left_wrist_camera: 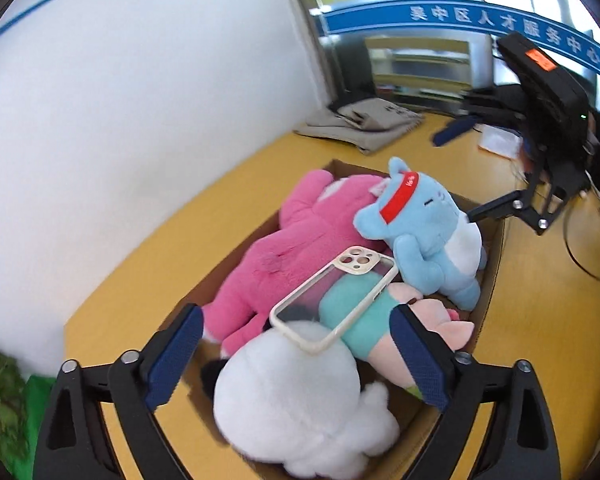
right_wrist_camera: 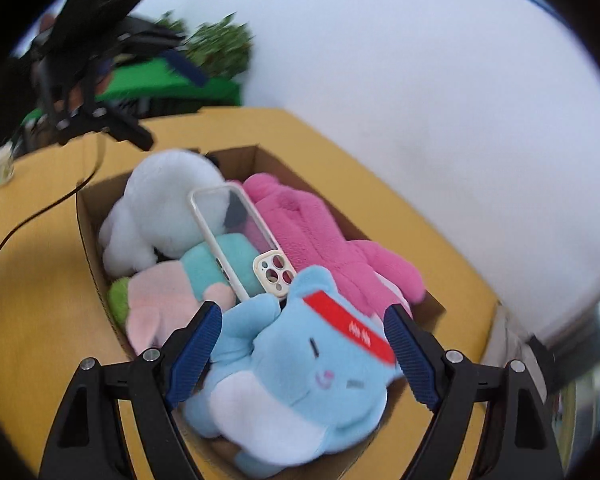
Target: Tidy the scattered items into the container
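**Five items in the box, both grippers empty**

Five things fill the open brown cardboard box (left_wrist_camera: 488, 288) on the yellow tabletop (left_wrist_camera: 148, 280), taken left to right in the left wrist view. A large pink fleece plush (left_wrist_camera: 296, 240) lies along the wall side of the box. A round white fluffy plush (left_wrist_camera: 296, 396) sits at the near end, bulging above the rim. A clear phone case with a cream bumper and camera cut-outs (left_wrist_camera: 332, 296) rests tilted on top, touching the white plush, the pink one and a pale pink plush in a teal top (left_wrist_camera: 380, 320) beneath it. A light blue plush cat with a red headband (left_wrist_camera: 424, 232) lies at the far right, leaning on the pink plush.

Left gripper (left_wrist_camera: 296, 360): jaws spread wide, nothing between the blue pads, hovering over the white plush. Right gripper (right_wrist_camera: 304, 356): jaws also spread wide, holding nothing, poised above the blue cat (right_wrist_camera: 300, 376).

Beyond the box: a folded grey cloth (left_wrist_camera: 364, 122) on the table near the wall; green foliage (right_wrist_camera: 220, 46) at the opposite end.
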